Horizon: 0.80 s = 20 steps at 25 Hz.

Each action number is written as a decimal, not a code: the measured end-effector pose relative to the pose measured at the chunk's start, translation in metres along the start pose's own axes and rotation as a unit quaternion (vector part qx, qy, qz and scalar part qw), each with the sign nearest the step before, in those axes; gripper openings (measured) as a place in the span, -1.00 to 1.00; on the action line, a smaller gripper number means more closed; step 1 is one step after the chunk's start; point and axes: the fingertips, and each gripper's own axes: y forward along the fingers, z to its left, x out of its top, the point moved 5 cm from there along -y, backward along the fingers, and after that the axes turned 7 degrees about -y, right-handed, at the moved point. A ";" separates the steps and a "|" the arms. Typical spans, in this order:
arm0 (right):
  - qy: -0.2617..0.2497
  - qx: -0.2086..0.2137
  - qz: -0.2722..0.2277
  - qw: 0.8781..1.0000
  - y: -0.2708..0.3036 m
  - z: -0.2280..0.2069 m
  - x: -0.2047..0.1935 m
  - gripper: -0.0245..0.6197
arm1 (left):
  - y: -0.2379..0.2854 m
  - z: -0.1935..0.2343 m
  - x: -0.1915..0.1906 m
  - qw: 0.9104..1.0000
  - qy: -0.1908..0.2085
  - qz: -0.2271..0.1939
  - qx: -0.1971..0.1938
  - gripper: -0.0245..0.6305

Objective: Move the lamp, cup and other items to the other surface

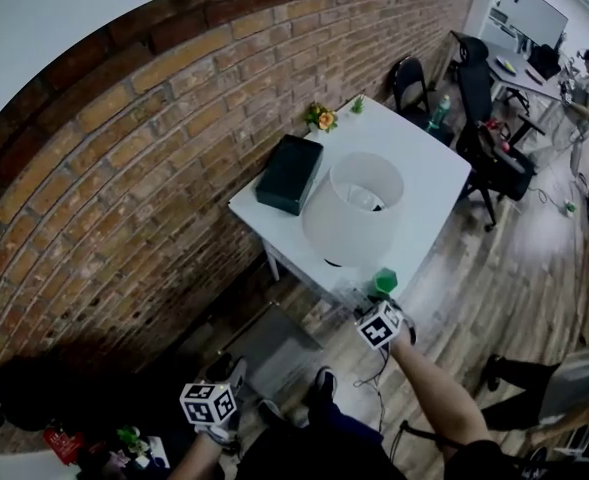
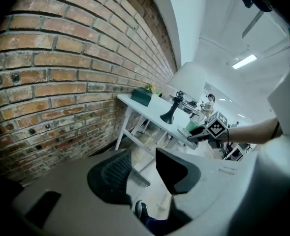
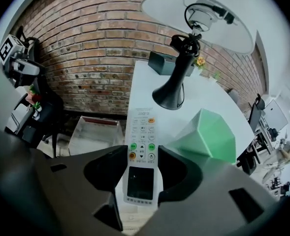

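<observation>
Fingers of the right gripper (image 3: 141, 168) pinch a white remote control (image 3: 142, 144) by its long sides, just above its dark screen. The remote's button end reaches out over the near edge of the white counter (image 1: 429, 168). Whether it lies on the top or is lifted clear of it cannot be told.

The left gripper (image 2: 144, 170) hangs lower and well apart from the counter, above the wooden floor and the person's shoe (image 2: 141, 211). Its fingers (image 2: 110, 173) are drawn close together with nothing between them.

Just beside the remote, toward the right gripper view's right, a pale green faceted cup (image 3: 206, 134) stands at the counter's near corner. Behind both stands the lamp (image 3: 173, 90), upright on a black flared base. From the head view, its wide white shade covers much of the near half of the top.

Past the lamp, on the side next to the brick wall (image 1: 124, 168), lies a dark green box (image 1: 289, 173). Beyond it, at the far end of the top, are a small bunch of orange flowers (image 1: 321, 118) and a little green plant (image 1: 358, 104).

Under the counter a clear bin (image 3: 95, 132) sits on the floor. Farther off stand black chairs (image 1: 409, 83), and a person (image 1: 586, 78) is at a distant desk.
</observation>
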 end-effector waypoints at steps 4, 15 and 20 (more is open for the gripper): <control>-0.001 0.007 -0.002 1.000 0.004 -0.004 0.001 -0.30 | 0.005 -0.003 -0.002 1.000 -0.005 0.001 0.003 -0.46; -0.026 -0.040 -0.027 0.998 0.000 -0.004 0.006 -0.11 | 0.008 -0.003 -0.006 1.000 -0.003 0.007 -0.001 -0.46; -0.027 -0.071 -0.063 0.995 -0.019 0.006 0.016 -0.14 | 0.004 -0.001 -0.006 1.000 0.005 0.009 -0.009 -0.46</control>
